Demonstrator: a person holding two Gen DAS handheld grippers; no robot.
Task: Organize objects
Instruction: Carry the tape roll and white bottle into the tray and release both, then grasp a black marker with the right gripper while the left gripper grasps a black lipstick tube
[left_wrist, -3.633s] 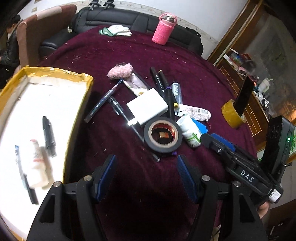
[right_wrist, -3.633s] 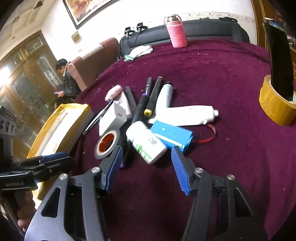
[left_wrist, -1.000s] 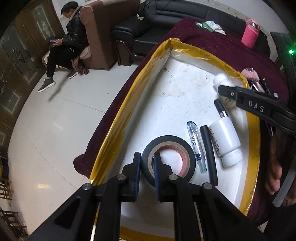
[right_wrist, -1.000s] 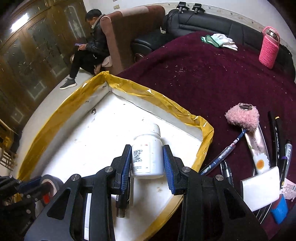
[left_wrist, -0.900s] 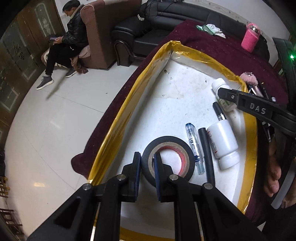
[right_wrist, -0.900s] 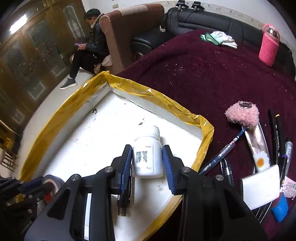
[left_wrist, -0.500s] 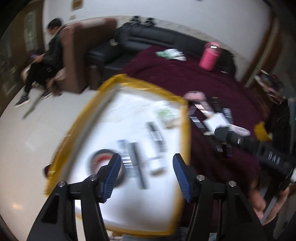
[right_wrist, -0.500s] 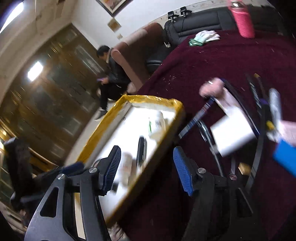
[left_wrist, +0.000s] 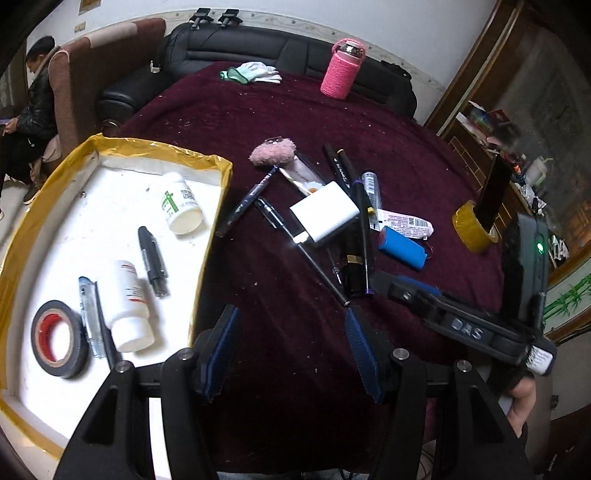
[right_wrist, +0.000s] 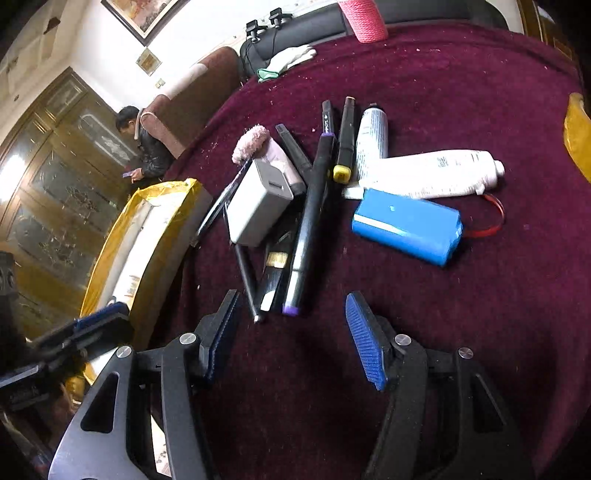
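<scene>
Both tongs wide open, empty: left gripper (left_wrist: 291, 347), right gripper (right_wrist: 291, 336). Purple-tipped marker (right_wrist: 308, 225) probably light, stiff, smooth; best pinched across mid-barrel.

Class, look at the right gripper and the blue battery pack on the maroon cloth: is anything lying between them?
Nothing visible does. The right gripper is open over bare cloth; the blue battery pack lies clear ahead, the pens off to its left.

Maroon cloth (left_wrist: 369, 122), blue battery (right_wrist: 406, 225) (red wire), gold-rimmed tray (left_wrist: 155, 147).
</scene>
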